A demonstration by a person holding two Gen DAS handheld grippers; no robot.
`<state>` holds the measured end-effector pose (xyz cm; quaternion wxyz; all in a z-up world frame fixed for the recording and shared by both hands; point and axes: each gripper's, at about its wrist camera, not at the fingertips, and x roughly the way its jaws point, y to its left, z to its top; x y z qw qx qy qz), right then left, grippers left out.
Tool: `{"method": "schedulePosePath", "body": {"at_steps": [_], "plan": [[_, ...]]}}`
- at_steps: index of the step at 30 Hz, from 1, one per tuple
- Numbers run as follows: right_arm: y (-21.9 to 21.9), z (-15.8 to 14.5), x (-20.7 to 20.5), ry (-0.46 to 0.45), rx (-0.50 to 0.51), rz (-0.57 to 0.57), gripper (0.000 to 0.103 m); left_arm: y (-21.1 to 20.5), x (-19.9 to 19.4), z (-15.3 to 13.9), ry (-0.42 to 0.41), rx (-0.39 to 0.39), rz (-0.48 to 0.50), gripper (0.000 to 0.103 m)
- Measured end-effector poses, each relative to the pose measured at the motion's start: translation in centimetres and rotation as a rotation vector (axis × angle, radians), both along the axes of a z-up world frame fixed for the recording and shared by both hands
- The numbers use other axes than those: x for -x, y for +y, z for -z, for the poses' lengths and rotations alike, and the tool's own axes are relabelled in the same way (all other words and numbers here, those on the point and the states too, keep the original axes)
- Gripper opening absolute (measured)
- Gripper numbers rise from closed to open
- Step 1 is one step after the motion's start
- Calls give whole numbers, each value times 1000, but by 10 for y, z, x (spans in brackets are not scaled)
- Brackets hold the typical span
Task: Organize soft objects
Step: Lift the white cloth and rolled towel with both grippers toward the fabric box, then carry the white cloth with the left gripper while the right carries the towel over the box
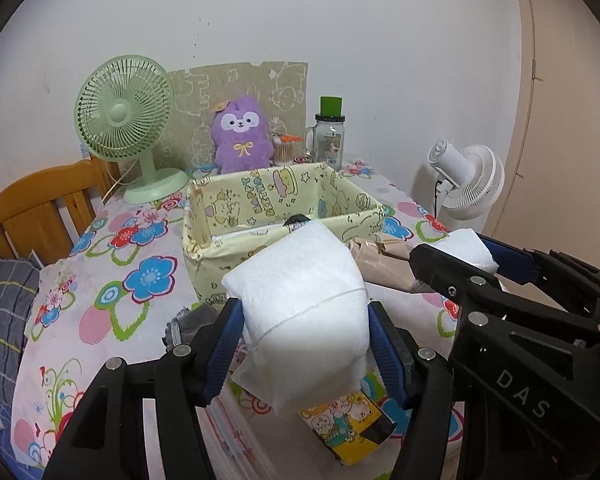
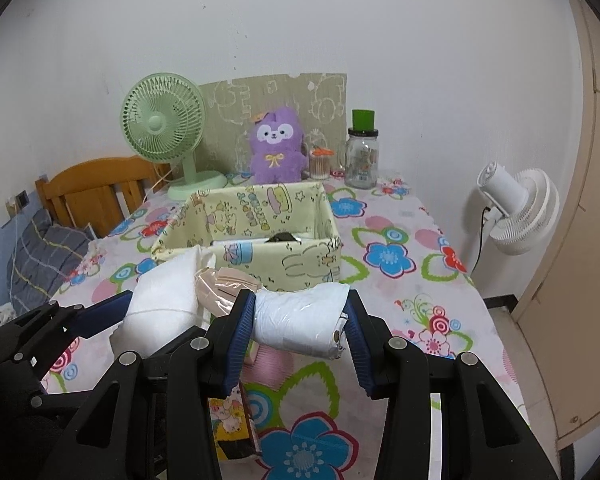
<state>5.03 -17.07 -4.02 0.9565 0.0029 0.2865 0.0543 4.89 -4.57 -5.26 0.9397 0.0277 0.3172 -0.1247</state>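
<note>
Left tool (image 1: pixel 300 344) clamps a plump white quilted fabric bundle (image 1: pixel 300 300), right tool (image 2: pixel 300 332) grips a white plastic-wrapped soft roll (image 2: pixel 300 320), both just short of the yellow cartoon-print storage box (image 2: pixel 260 216) ahead, so neither is stowed yet.

Both the left gripper (image 1: pixel 304 320) and the right gripper (image 2: pixel 300 320) are black plastic linkages with ribbed blue finger pads (image 1: pixel 222 348), round silver pivot pins, and white lettering that seems to read "DAS".
</note>
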Motion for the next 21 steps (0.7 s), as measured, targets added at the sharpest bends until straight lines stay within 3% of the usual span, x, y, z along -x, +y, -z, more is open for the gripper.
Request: {"method": "schedulePosePath", "body": {"at_steps": [21], "plan": [[9, -24, -15, -40, 2, -2, 47, 8, -18, -23, -46, -5, -5, 64]]}}
